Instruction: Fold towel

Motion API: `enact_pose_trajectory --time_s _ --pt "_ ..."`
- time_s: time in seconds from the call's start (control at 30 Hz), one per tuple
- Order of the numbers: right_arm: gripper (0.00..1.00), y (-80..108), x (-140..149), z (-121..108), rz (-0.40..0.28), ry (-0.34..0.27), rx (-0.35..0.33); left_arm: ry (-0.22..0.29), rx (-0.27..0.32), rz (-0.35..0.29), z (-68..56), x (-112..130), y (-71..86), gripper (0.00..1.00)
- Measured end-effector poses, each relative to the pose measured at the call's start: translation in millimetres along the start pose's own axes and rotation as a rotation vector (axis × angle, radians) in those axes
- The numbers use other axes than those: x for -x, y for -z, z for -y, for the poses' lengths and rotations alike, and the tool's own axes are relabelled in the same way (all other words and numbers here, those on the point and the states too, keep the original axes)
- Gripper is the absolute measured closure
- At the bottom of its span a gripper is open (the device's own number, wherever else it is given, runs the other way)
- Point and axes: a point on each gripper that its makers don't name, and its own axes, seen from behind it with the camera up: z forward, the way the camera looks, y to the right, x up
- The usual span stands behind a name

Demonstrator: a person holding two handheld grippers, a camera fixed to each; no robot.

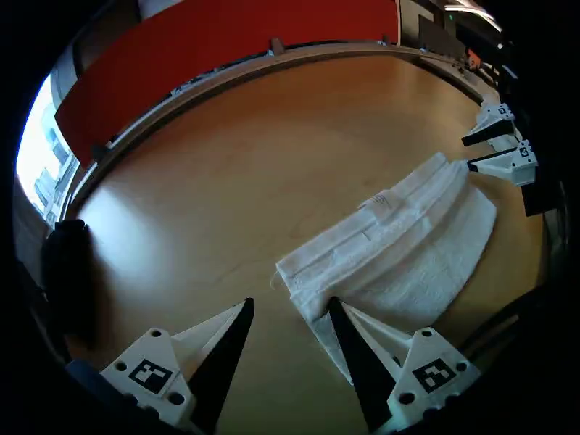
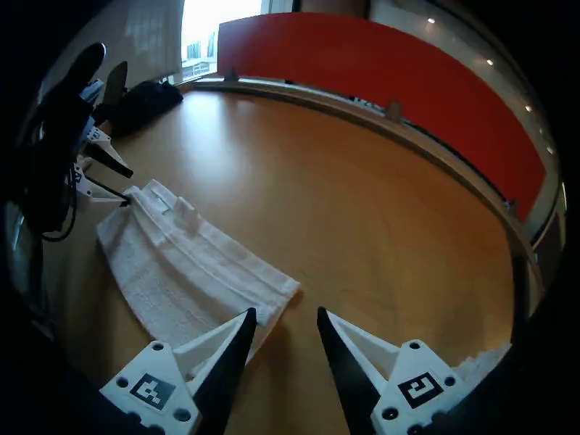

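A white towel (image 1: 395, 246) lies folded into a long band on the wooden table (image 1: 239, 181). My left gripper (image 1: 290, 303) stands open at one end of it, the right finger resting over the towel's edge and the corner just ahead of the gap. My right gripper (image 2: 285, 313) is open at the other end of the towel (image 2: 181, 264), its left finger over the towel's edge. Each gripper shows in the other's view across the towel: the right gripper (image 1: 469, 152) and the left gripper (image 2: 130, 187), both open with one fingertip at a towel corner.
A red panel (image 2: 406, 80) runs behind the table's raised back rim (image 2: 406, 134). A dark bag (image 2: 148, 98) sits on the table near a bright window (image 2: 214, 29). Something white (image 2: 482, 362) shows at the near table edge. Bare wood stretches beyond the towel.
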Motion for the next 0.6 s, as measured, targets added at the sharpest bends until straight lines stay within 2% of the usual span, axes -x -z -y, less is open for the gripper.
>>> enact_pose_trajectory --time_s 0.2,0.4,0.53,0.6 --pt "0.36 -1.3 -8.8 -9.7 -0.012 -0.004 0.019 0.007 -0.023 -0.019 10.8 -10.8 2.5 0.22" --pt "0.36 -0.9 -12.2 -17.7 -0.018 -0.007 0.036 0.022 -0.034 -0.030 16.5 -14.0 5.1 0.22" --pt "0.33 2.0 -12.2 -20.6 -0.024 -0.009 0.046 0.034 -0.037 -0.041 18.8 -14.3 9.2 0.19" --pt "0.25 3.7 -11.8 -20.7 -0.026 -0.011 0.049 0.039 -0.038 -0.046 19.7 -14.2 11.6 0.13"
